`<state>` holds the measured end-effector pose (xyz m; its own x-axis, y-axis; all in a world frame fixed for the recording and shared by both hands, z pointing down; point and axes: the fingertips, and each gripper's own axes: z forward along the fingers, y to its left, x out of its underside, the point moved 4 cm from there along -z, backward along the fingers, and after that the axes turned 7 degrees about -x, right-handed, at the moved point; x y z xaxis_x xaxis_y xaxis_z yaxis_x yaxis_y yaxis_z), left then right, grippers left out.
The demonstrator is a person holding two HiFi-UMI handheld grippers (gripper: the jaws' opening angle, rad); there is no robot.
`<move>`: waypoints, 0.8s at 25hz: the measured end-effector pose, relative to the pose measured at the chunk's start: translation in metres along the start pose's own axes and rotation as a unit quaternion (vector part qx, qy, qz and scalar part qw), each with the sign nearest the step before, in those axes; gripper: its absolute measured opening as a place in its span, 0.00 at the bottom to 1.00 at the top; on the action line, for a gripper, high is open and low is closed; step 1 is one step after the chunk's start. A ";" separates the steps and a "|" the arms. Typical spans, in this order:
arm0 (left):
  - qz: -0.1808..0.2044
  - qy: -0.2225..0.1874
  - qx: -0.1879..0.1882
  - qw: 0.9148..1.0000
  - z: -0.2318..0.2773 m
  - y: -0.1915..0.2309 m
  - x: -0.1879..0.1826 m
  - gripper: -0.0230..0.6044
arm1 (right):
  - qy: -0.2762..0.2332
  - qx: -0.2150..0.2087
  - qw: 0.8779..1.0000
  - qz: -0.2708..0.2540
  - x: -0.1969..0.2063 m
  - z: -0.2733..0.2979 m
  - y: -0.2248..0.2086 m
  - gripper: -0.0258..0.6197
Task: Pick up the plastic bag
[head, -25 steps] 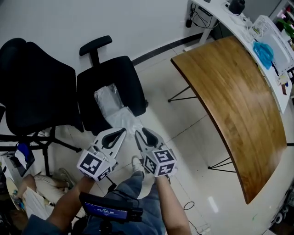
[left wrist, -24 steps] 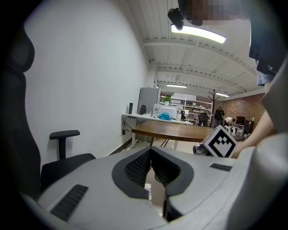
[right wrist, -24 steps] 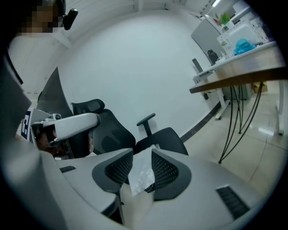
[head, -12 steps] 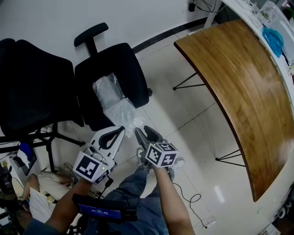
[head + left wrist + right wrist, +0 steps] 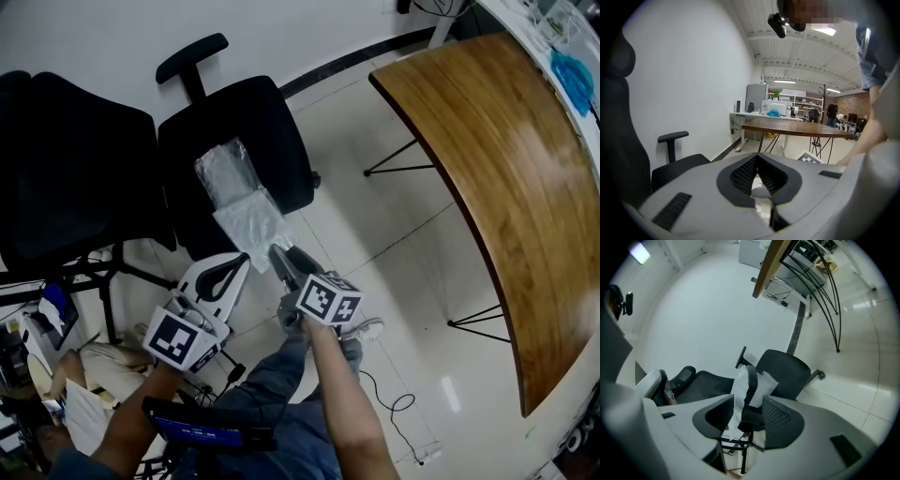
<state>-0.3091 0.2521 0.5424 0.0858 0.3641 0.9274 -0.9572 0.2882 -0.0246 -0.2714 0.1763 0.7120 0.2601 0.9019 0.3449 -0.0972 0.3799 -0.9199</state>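
Note:
A clear plastic bag (image 5: pixel 246 202) lies on the seat of a black office chair (image 5: pixel 272 131), its lower end draped over the seat's front edge. My right gripper (image 5: pixel 286 255) is just below that draped end with its jaws open wide. In the right gripper view the bag (image 5: pixel 765 384) hangs over the seat edge straight ahead of my right gripper (image 5: pixel 747 401), a strip of it showing in the gap; the pads do not press on it. My left gripper (image 5: pixel 246 257) is held beside it, to the left, jaws shut and empty, and its closed tips (image 5: pixel 757 157) point past the chair.
A second black chair (image 5: pixel 66 178) stands to the left, against the first. A curved wooden table (image 5: pixel 497 141) on thin metal legs fills the right side. The person's leg and shoe (image 5: pixel 361 330) and a floor cable (image 5: pixel 394 403) are below the grippers.
My right gripper has moved up and forward to the bag's hanging end, with its jaws now spread. The left gripper has stayed beside it. The bag lies as before.

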 end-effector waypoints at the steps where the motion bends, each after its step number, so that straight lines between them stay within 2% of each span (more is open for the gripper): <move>1: -0.001 0.000 -0.001 1.000 -0.001 0.000 0.001 0.05 | -0.002 -0.010 1.000 0.007 0.000 0.001 0.001 0.35; 2: -0.002 0.000 -0.002 1.000 -0.002 0.000 0.001 0.05 | -0.005 -0.021 1.000 0.013 0.000 0.002 0.003 0.28; 3: -0.003 0.001 -0.003 1.000 -0.003 0.000 0.003 0.05 | -0.009 -0.031 0.999 0.019 -0.001 0.002 0.004 0.26; 4: -0.006 0.004 -0.003 1.000 -0.004 -0.001 0.004 0.05 | -0.012 -0.037 0.999 0.021 -0.001 0.001 0.006 0.20; 5: -0.011 0.008 -0.003 1.000 -0.005 -0.002 0.005 0.05 | -0.016 -0.040 0.999 0.021 -0.001 0.000 0.007 0.09; 6: -0.015 0.011 -0.003 1.000 -0.005 -0.002 0.005 0.05 | -0.018 -0.041 0.999 0.018 -0.002 -0.001 0.008 0.05; 14: -0.015 0.005 -0.003 1.000 -0.005 -0.006 0.009 0.05 | -0.026 -0.061 0.998 0.002 -0.014 -0.008 0.025 0.05; 20: -0.026 -0.005 -0.001 1.000 -0.007 -0.009 0.000 0.05 | -0.038 -0.085 0.996 -0.017 -0.035 -0.014 0.058 0.05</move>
<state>-0.2987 0.2560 0.5395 0.1319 0.3396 0.9313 -0.9513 0.3075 0.0226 -0.2729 0.1637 0.6440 0.1855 0.9043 0.3845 0.0756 0.3770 -0.9231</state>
